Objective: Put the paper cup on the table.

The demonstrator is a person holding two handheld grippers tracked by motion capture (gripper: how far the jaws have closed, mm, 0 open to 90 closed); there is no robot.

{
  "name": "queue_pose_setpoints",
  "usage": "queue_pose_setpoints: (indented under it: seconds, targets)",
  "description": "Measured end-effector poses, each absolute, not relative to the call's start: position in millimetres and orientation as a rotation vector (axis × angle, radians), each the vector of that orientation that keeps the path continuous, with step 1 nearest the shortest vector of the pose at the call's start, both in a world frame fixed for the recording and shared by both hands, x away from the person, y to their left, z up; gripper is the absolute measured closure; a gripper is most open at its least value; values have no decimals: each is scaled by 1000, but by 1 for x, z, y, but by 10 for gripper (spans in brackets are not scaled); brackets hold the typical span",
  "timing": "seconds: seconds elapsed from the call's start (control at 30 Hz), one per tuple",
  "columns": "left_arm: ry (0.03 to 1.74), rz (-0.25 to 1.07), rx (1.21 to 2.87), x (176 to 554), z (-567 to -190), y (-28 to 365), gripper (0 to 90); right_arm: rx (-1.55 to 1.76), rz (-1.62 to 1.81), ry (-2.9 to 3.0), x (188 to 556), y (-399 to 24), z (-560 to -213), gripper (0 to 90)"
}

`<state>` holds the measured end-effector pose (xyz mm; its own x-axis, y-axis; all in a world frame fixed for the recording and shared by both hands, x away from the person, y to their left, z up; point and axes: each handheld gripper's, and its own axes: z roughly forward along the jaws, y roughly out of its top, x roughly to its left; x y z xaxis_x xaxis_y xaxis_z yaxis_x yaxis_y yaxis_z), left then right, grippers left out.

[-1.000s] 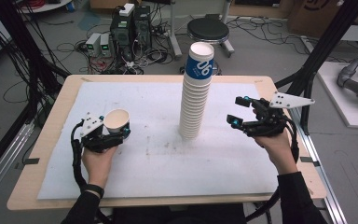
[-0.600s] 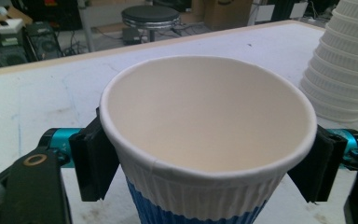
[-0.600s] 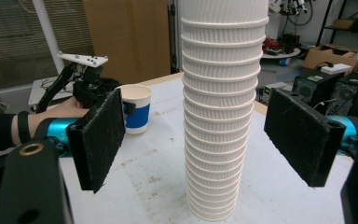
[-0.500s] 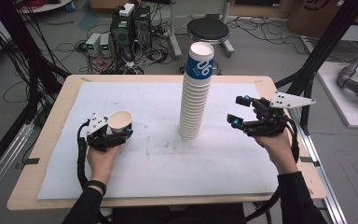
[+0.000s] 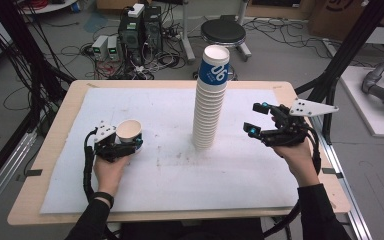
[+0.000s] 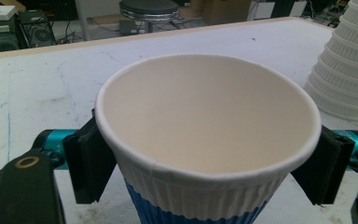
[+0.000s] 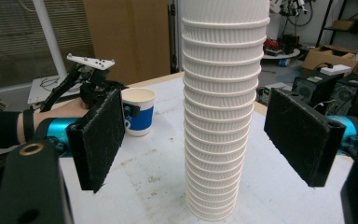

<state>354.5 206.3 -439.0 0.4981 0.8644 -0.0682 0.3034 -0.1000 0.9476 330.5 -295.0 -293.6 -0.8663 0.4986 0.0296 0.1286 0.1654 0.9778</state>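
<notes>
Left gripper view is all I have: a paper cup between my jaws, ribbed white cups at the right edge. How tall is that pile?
Observer: The stack of cups is tall, many nested, the top one printed blue.
Operator: Where is the right gripper?
Observer: The right gripper is open, level with the stack's lower half, not touching it.
Operator: Is my cup on the table?
Observer: The single cup, in the left gripper, appears to stand upright on the white sheet.

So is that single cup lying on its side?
No, the cup stands upright with its mouth facing up, gripped between the left tongs.
</notes>
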Motion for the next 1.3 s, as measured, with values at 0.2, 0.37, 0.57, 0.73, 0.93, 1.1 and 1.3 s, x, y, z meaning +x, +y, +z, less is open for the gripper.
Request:
queue_pose_setpoints:
  seconds: [0.2,0.37,0.57,0.73,0.93,1.1,1.3]
  targets:
    - [1037,612,1655,354,-439,205,167,595,1756,2145,330,-295,-293,206]
    - [1042,615,1697,353,-439,201,100,582,1758,2146,330,-295,-293,206]
    - [1054,632,1718,349,-437,199,68,577,1760,2144,329,-295,-292,206]
    - [1101,637,1728,346,-435,203,51,570,1765,2145,328,-295,-291,206]
    - [1110,644,1745,338,-429,206,21,570,1769,2142,328,-296,-291,206]
    - [1105,623,1748,328,-422,206,21,572,1768,2144,328,-296,-291,206]
    - [1090,598,1738,314,-410,206,21,566,1771,2154,327,-298,-291,205]
